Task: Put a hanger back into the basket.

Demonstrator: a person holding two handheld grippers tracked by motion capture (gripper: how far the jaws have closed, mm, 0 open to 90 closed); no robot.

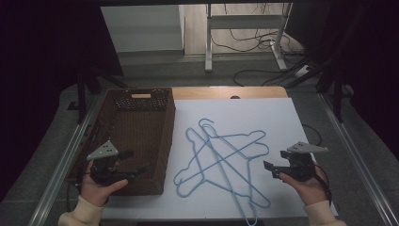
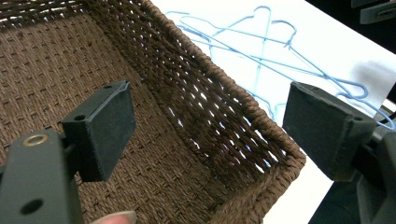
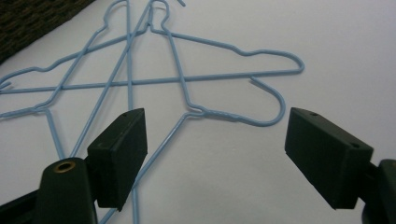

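My right gripper (image 3: 215, 158) hovers, fingers apart, near the tangled blue wire hangers (image 1: 221, 160) on the white desk (image 1: 291, 122); my left gripper (image 2: 210, 135) waits, fingers spread, over the wicker basket (image 1: 141, 132). Next: pinch one wire cleanly.

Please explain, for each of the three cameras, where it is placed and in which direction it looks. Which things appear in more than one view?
High view: above the person's side of the table, looking forward and down on the white table, wicker basket and blue hangers; both hands hold the left gripper and right gripper.
Left gripper view: rides the left gripper, looks into the basket; open jaws and a fingertip show.
Right gripper view: rides the right gripper, looks at the hangers; open jaws show.
Shared: hangers and basket appear in all three.
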